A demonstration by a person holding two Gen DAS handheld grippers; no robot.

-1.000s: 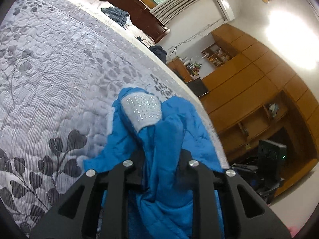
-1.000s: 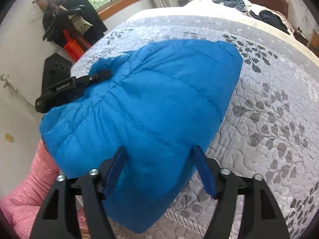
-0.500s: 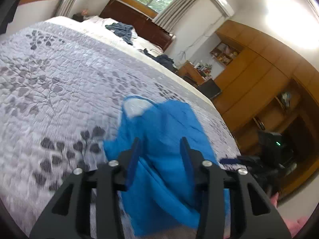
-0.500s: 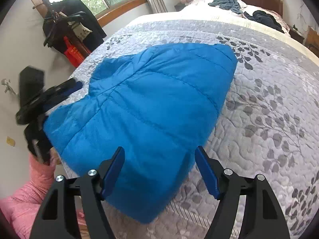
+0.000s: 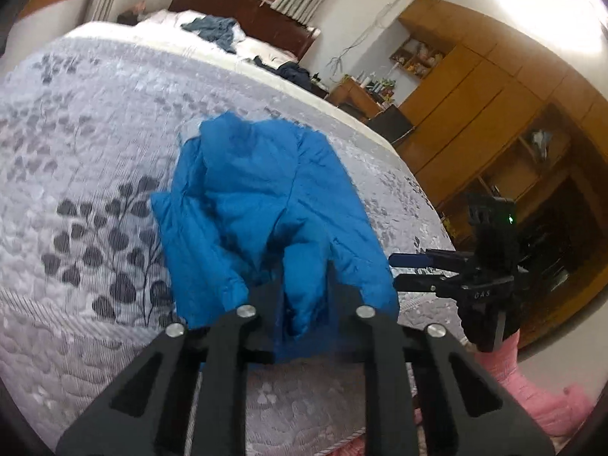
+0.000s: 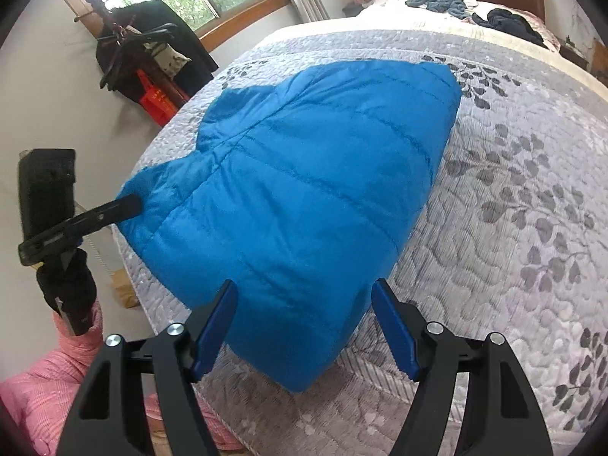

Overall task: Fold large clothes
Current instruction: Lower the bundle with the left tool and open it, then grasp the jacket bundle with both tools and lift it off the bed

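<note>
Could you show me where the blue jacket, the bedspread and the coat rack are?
blue jacket (image 6: 304, 197): right wrist view, middle of its quilted back.
bedspread (image 6: 532, 197): right wrist view, bare grey leaf-patterned part.
coat rack (image 6: 125, 49): right wrist view, wooden arms with dark clothes.

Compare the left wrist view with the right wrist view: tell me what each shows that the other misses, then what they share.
Only the left wrist view shows the wooden cabinets and the jacket's bunched, rumpled side. Only the right wrist view shows the coat rack by the window, and the right gripper open. Both show the blue jacket on the quilted bed, with the left gripper shut on its edge.
</note>
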